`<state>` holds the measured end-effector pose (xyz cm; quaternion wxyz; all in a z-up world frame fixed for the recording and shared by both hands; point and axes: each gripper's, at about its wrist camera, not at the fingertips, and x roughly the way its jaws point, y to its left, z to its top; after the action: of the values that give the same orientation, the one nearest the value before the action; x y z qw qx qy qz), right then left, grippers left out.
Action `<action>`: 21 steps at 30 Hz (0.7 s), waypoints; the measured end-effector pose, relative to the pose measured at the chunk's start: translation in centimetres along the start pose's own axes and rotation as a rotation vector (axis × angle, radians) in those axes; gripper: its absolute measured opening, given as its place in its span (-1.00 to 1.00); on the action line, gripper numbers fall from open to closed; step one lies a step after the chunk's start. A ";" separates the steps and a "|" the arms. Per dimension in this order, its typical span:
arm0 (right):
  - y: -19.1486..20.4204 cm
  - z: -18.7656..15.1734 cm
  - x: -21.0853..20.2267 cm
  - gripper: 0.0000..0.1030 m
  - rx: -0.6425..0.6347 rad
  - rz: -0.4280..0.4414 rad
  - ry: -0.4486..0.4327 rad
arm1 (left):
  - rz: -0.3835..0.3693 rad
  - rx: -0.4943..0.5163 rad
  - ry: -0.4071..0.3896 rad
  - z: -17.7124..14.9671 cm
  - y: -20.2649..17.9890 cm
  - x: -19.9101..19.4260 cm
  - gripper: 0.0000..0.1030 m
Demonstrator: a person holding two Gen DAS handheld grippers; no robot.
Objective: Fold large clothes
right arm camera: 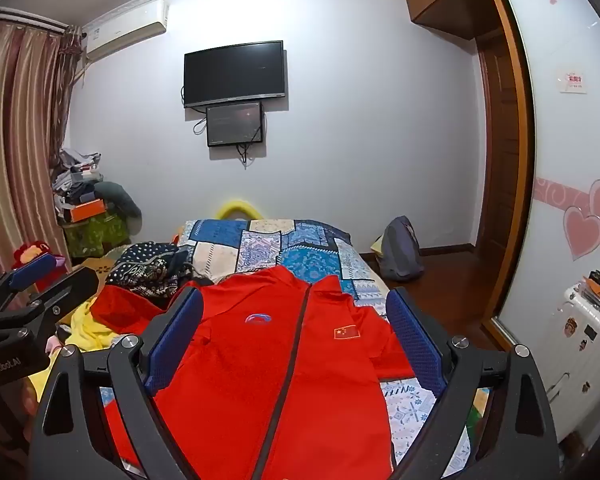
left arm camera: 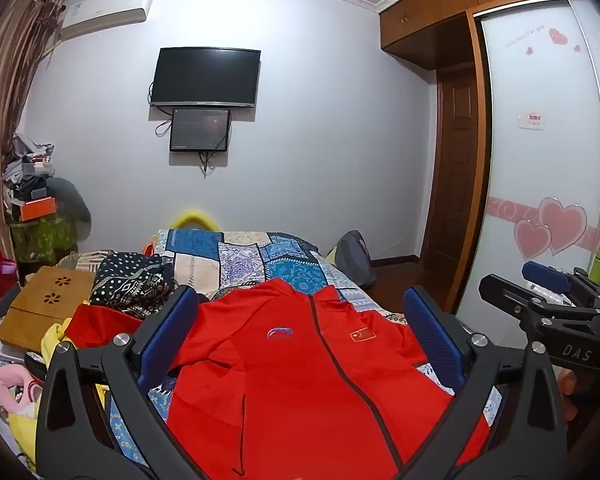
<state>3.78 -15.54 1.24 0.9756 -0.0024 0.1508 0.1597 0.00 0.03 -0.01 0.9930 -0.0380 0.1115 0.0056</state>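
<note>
A large red zip jacket [left arm camera: 300, 380] lies front-up on the patchwork bed [left arm camera: 240, 256], collar toward the far end, zipper closed, with a logo and a flag patch on the chest. One sleeve stretches left [left arm camera: 100, 324]. My left gripper [left arm camera: 300, 328] hovers above the jacket, open and empty. In the right wrist view the jacket [right arm camera: 284, 368] lies the same way, and my right gripper [right arm camera: 296, 328] is open and empty above it. Each gripper shows at the edge of the other's view, the right one [left arm camera: 548, 292] and the left one [right arm camera: 32, 280].
A dark patterned garment [left arm camera: 132, 280], yellow clothes [left arm camera: 56, 332] and a wooden box [left arm camera: 44, 304] crowd the bed's left side. A grey backpack [right arm camera: 400, 252] sits on the floor at right. A white suitcase [right arm camera: 588, 344] stands by the wardrobe door. A cluttered pile [right arm camera: 84, 204] stands by the curtain.
</note>
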 end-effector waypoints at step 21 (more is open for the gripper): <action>0.1 -0.1 0.0 0.77 -0.001 0.006 0.006 | 0.013 -0.005 0.004 -0.2 0.3 0.1 1.00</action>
<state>3.75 -15.43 1.19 0.9746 -0.0027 0.1535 0.1629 0.04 0.28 -0.22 0.9927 -0.0397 0.1137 0.0121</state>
